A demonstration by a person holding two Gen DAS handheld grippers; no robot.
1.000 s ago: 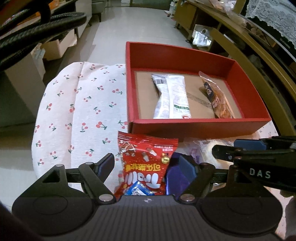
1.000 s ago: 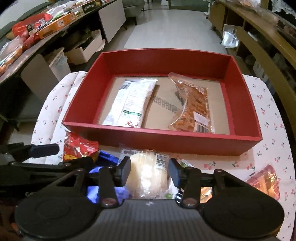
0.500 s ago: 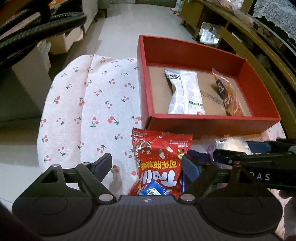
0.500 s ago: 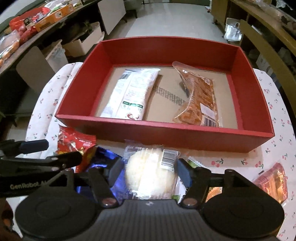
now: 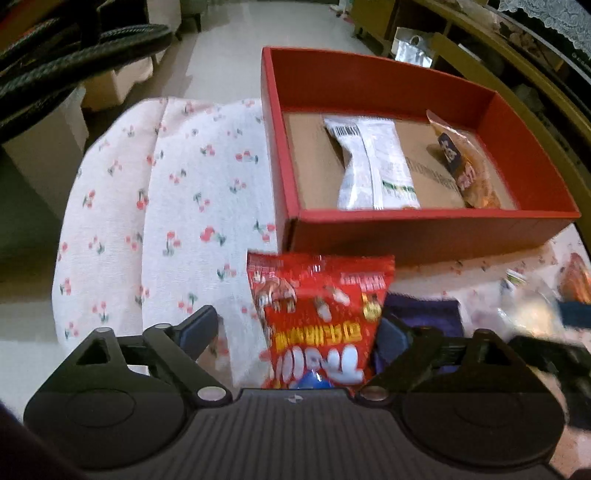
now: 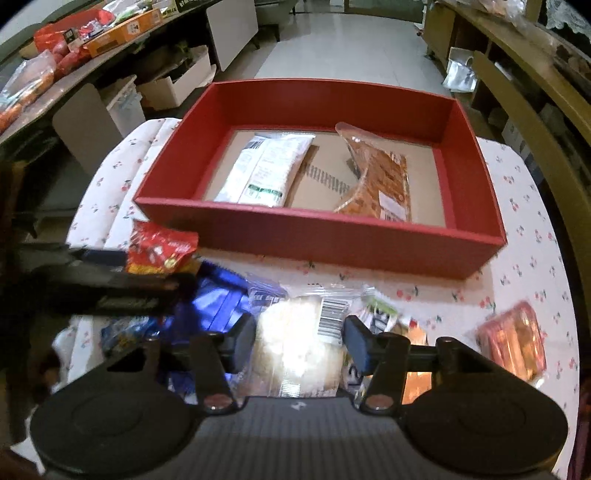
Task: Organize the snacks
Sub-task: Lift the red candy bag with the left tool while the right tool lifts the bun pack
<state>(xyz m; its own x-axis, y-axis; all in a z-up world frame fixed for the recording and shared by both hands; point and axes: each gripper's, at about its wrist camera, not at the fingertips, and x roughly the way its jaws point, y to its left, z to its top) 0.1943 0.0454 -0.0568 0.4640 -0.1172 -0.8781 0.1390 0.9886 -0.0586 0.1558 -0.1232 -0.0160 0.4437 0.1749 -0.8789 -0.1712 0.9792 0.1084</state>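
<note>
A red box (image 5: 424,236) (image 6: 332,236) on the cherry-print tablecloth (image 5: 177,206) holds a white packet (image 5: 373,166) (image 6: 266,170) and an orange snack bag (image 5: 465,162) (image 6: 380,181). My left gripper (image 5: 295,330) is open, with a red snack bag (image 5: 317,314) (image 6: 159,251) lying between its fingers. My right gripper (image 6: 299,338) stands around a clear-wrapped pale bun (image 6: 295,343), its pads close to or touching the wrapper. A blue packet (image 6: 214,299) lies between the red bag and the bun.
A small orange packet (image 6: 513,339) lies at the right on the cloth. More packets lie under the bun. A wooden chair rail (image 6: 535,155) runs along the right. Boxes and a counter with goods (image 6: 92,33) stand at the left. Black cables (image 5: 74,55) hang at top left.
Both grippers have pulled back from the box, which now looks farther away. The right gripper's fingers have come closer together around the bun. The left gripper stays open.
</note>
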